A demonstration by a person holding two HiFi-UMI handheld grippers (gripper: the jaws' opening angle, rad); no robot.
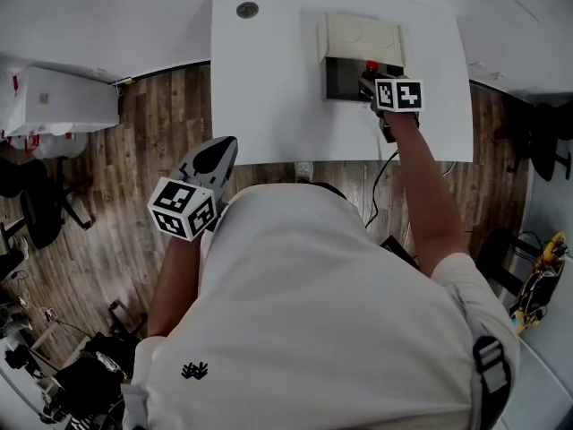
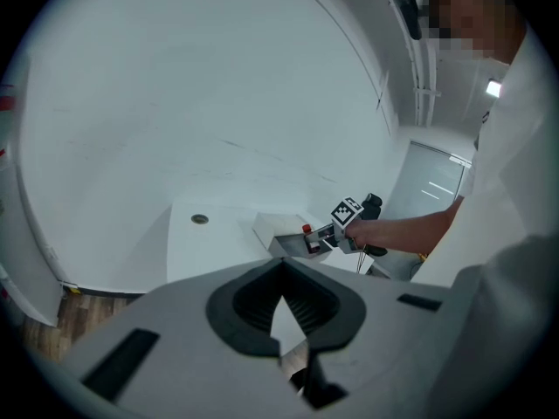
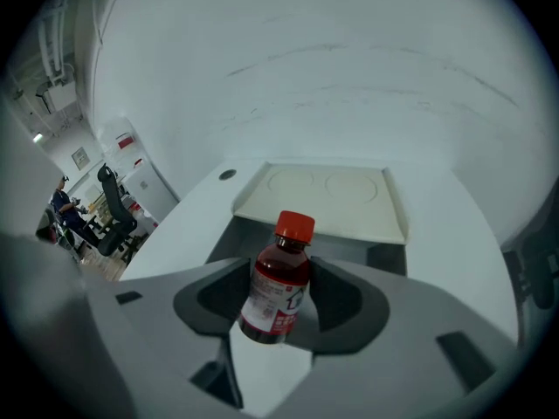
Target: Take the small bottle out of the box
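A small bottle [image 3: 278,286] of dark red liquid with a red cap and a white label stands upright between the pads of my right gripper [image 3: 279,302], which press on its sides. It sits just in front of the open cream box [image 3: 323,190], whose lid is thrown back. In the head view the right gripper [image 1: 369,79] is at the box [image 1: 363,38] mouth, and the bottle's red cap [image 1: 371,65] shows there. My left gripper [image 1: 219,150] hangs off the table's near edge by the person's body, shut and empty [image 2: 281,321].
The white table [image 1: 269,106] has a round grommet hole [image 1: 247,10] at its far left. Wooden floor lies on both sides, with a white cabinet [image 1: 54,101] and an office chair [image 1: 40,204] to the left. A cable [image 1: 380,182] hangs from the right gripper.
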